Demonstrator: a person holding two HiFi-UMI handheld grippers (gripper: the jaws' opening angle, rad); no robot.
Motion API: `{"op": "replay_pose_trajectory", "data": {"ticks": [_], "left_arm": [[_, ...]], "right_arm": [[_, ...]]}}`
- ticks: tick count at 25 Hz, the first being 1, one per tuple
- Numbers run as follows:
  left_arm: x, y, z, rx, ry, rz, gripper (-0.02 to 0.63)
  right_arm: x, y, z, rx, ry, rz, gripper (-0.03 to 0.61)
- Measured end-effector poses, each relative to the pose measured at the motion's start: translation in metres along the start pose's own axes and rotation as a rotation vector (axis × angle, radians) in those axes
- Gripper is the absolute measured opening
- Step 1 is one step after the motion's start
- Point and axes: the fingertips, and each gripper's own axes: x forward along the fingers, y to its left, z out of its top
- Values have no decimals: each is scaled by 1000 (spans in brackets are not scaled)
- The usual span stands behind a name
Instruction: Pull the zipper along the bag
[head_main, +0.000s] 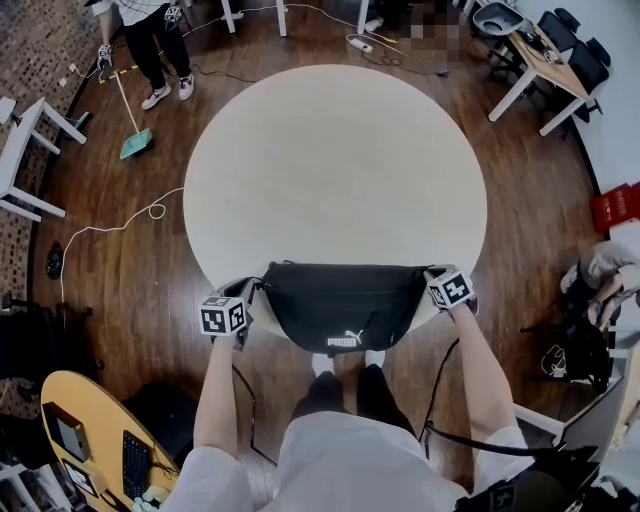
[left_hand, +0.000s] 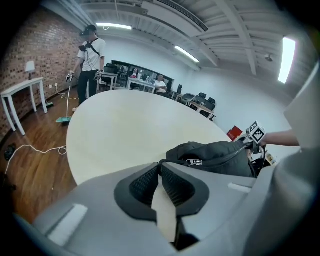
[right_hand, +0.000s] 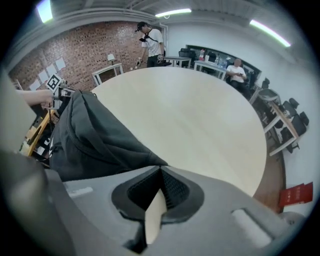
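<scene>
A black waist bag (head_main: 345, 300) with a white logo lies on the near edge of the round white table (head_main: 335, 150). My left gripper (head_main: 246, 294) is at the bag's left end. In the left gripper view its jaws (left_hand: 159, 165) stand a narrow slit apart with only table showing between the pads. The bag (left_hand: 215, 155) begins just past the tips, and the silver zipper pull (left_hand: 192, 162) lies a little beyond them, untouched. My right gripper (head_main: 433, 277) is at the bag's right end. In the right gripper view the bag's (right_hand: 90, 140) fabric corner runs into the closed tips (right_hand: 160, 170).
A person with a broom (head_main: 155, 40) stands on the wooden floor beyond the table at the far left. A white cable (head_main: 120, 225) trails on the floor to the left. An orange desk with a keyboard (head_main: 90, 430) is near left, a red crate (head_main: 615, 205) at the right.
</scene>
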Motion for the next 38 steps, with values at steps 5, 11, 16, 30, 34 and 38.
{"op": "replay_pose_trajectory", "data": {"ticks": [5, 11, 16, 30, 34, 38], "left_arm": [[-27, -8, 6, 29, -55, 18, 66], [-100, -46, 16, 107, -168, 67, 63], [-179, -137, 23, 196, -338, 46, 17], [-374, -500, -86, 325, -778, 4, 17], [-411, -539, -111, 358, -821, 26, 17], [-432, -555, -126, 355, -848, -19, 17]], "right_arm": [[-37, -5, 19, 38, -190, -99, -8], [-121, 28, 18, 16, -407, -144, -8], [-214, 85, 11, -22, -648, -114, -8], [-467, 256, -171, -156, -1076, 0, -8], [-517, 288, -200, -145, -1139, -8, -9], [-541, 304, -222, -50, -1171, -5, -9]]}}
